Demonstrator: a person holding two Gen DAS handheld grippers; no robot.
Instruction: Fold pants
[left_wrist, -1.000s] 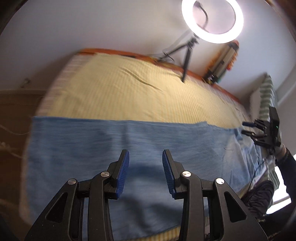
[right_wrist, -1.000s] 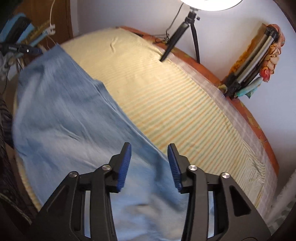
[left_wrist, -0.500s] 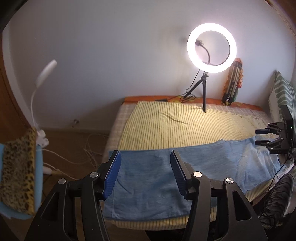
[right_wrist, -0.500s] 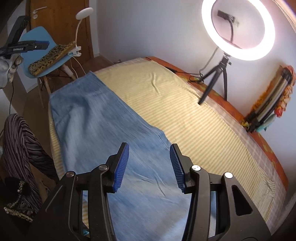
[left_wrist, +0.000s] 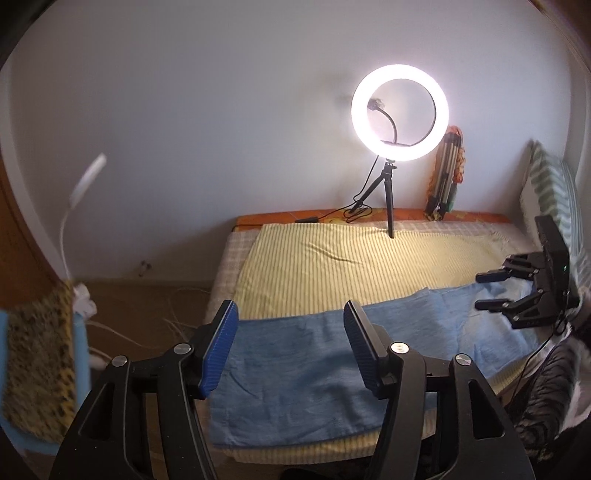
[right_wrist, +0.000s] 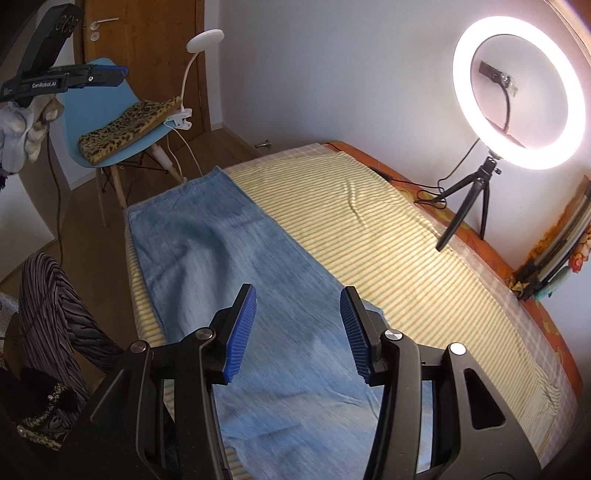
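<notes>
The light blue pants (left_wrist: 303, 354) lie flat as one long strip along the near edge of the bed, also in the right wrist view (right_wrist: 236, 266). My left gripper (left_wrist: 290, 354) is open and empty, raised above the pants' left end. It also shows in the right wrist view (right_wrist: 62, 79). My right gripper (right_wrist: 297, 332) is open and empty above the pants' other end. It also shows in the left wrist view (left_wrist: 493, 290).
The bed has a yellow striped sheet (left_wrist: 332, 269). A lit ring light on a tripod (left_wrist: 399, 114) stands at the bed's far edge, with a folded tripod (left_wrist: 443, 177) against the wall. A blue chair (right_wrist: 110, 110) with a leopard cushion and clip lamp stands beside the bed.
Both grippers have pulled up and back from the pants, staying open. The views now take in the whole bed and the wall. The pants lie still.
</notes>
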